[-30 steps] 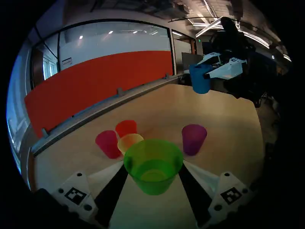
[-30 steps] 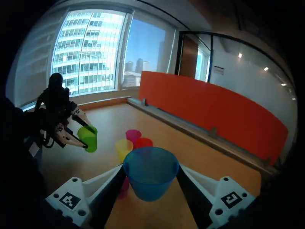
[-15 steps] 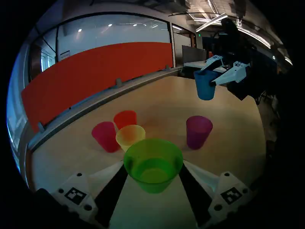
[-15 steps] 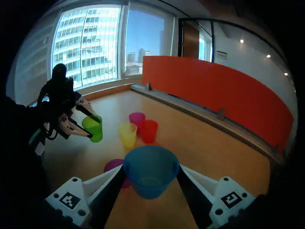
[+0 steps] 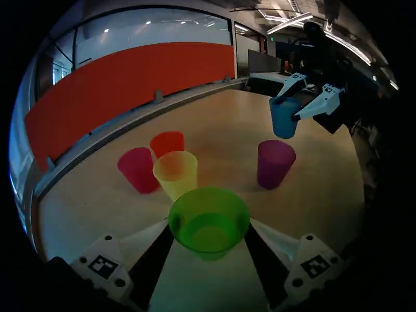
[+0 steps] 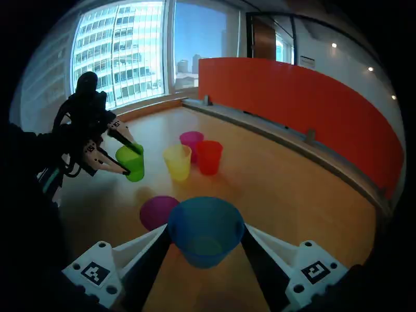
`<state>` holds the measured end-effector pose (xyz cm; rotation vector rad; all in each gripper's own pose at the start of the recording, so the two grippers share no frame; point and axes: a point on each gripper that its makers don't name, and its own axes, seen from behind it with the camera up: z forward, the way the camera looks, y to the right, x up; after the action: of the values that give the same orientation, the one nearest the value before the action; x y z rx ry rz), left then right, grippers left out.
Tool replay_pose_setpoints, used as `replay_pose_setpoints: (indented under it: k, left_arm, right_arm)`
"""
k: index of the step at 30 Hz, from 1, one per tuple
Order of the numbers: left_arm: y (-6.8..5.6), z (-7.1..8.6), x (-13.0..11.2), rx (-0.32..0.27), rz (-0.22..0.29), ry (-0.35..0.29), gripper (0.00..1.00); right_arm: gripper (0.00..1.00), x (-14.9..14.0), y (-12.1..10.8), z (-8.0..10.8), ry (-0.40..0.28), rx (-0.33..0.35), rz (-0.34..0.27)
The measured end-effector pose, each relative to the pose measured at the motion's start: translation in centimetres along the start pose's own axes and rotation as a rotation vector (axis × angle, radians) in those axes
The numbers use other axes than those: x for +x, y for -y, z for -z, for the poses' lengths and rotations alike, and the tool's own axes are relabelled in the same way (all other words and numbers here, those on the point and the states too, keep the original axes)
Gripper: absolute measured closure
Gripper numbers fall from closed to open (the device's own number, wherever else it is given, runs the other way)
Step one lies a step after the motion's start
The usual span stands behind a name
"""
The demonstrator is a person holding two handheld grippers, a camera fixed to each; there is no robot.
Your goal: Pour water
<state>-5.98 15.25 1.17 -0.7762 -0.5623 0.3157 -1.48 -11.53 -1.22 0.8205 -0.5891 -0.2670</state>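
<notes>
My left gripper [image 5: 209,234] is shut on a green cup [image 5: 209,222], held upright above the wooden table [image 5: 322,192]; the same green cup [image 6: 131,161] and left gripper [image 6: 122,158] appear far left in the right gripper view. My right gripper [image 6: 206,242] is shut on a blue cup [image 6: 205,230] with a little liquid at its bottom. In the left gripper view that blue cup [image 5: 284,116] hangs above a purple cup [image 5: 274,163], with the right gripper [image 5: 296,112] around it. The purple cup [image 6: 157,210] stands just behind the blue cup's left rim.
Yellow [image 5: 176,173], pink [image 5: 137,169] and red [image 5: 168,145] cups stand clustered on the table, also seen as yellow [image 6: 178,161], pink [image 6: 191,140] and red [image 6: 209,156]. An orange partition [image 5: 125,86] runs along the table's far edge. Windows [image 6: 125,52] lie behind the left gripper.
Both grippers have tilted or moved downward toward the table, so the cups on it look closer. The blue cup now hangs right over the purple cup. Both grips are unchanged.
</notes>
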Motion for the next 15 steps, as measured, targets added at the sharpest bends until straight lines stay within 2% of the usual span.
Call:
replay_pose_setpoints:
  k: [15]
  left_arm:
    - [-0.1, -1.3, -2.1, -0.024, 0.029, 0.032, 0.14]
  right_arm:
    - [0.07, -2.8, 0.2, -1.5, 0.052, 0.011, -0.014]
